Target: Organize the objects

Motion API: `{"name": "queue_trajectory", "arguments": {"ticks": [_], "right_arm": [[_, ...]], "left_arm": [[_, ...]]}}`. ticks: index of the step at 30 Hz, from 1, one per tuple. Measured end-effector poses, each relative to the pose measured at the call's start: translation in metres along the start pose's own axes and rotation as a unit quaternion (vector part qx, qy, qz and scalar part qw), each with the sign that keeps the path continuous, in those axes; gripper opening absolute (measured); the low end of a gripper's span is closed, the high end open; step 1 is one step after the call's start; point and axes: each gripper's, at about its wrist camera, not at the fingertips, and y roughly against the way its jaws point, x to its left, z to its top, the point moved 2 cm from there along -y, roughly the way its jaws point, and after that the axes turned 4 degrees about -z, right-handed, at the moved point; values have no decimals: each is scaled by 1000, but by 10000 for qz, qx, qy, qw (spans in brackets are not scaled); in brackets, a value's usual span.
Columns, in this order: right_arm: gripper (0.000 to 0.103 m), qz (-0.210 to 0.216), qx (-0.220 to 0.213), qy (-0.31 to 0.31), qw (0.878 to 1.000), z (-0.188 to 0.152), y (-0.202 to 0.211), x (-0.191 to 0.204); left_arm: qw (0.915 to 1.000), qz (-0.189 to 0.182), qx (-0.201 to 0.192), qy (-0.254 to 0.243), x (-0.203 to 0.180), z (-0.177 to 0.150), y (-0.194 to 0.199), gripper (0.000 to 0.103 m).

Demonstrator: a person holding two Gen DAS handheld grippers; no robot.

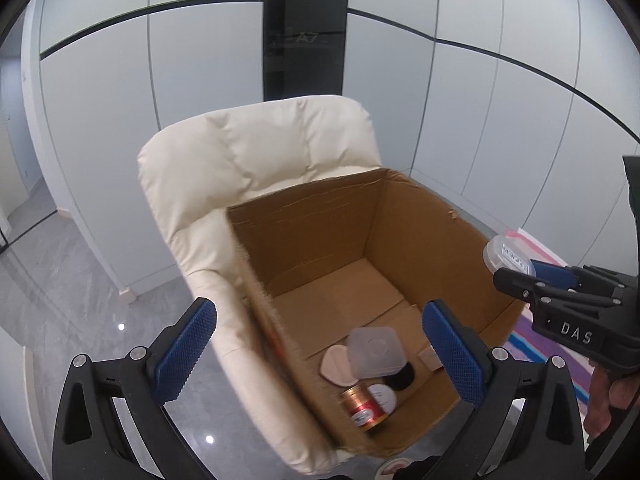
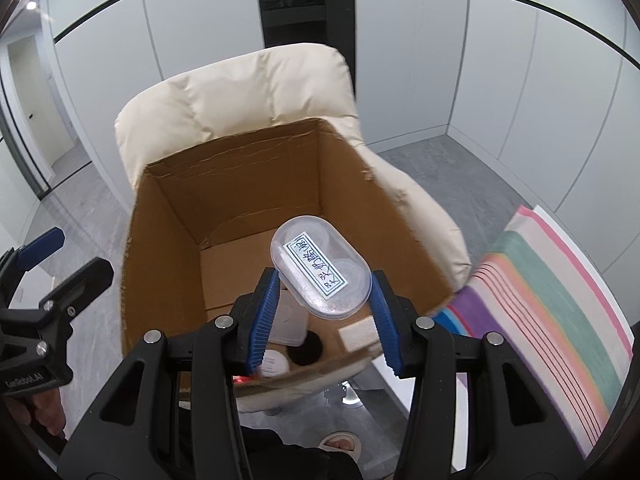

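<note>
An open cardboard box (image 1: 404, 220) (image 2: 168, 216) sits on the seat of a cream armchair (image 1: 256, 152) (image 2: 240, 92). On its floor lie a clear square container (image 1: 374, 350), pink puffs (image 1: 335, 365), a red and gold can (image 1: 362, 406), a white round lid (image 1: 383, 396) and a black disc (image 1: 402, 376). My right gripper (image 2: 325, 280) (image 1: 516, 276) is shut on a clear oval case (image 2: 320, 266) (image 1: 505, 255) with a handwritten label, held above the box's near right part. My left gripper (image 1: 320, 320) (image 2: 68, 258) hangs open and empty over the box's left wall.
A striped cloth (image 2: 552, 300) (image 1: 536, 328) lies on a white surface right of the chair. Grey tiled floor (image 1: 72, 280) spreads to the left, with white wall panels behind. A person's slippered foot (image 2: 340, 444) stands below the chair's front.
</note>
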Motion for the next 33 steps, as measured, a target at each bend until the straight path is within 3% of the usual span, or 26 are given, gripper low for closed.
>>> {"name": "queue_trajectory", "arguments": {"ticks": [12,17,20,23,33], "right_arm": [[50,258,73,106,9996,4,-11,35],[83,195,-68,78,9998,5,-6,33],[96,28,-97,68,9999,4,-4,28],[103,-113,-83,15,9999,3,-3,18],[103,-376,-34,-384,9986,-4,2,-33]], "left_arm": [[9995,254,14,202,32,-6,11,103],[9995,257,20,199,33,-5,8,103],[9995,241,44,189,29,-3,4,103],[9997,205,41,153,21,-1,1,103],[9999,-3,99,-93,-22,10,-17,103]]}}
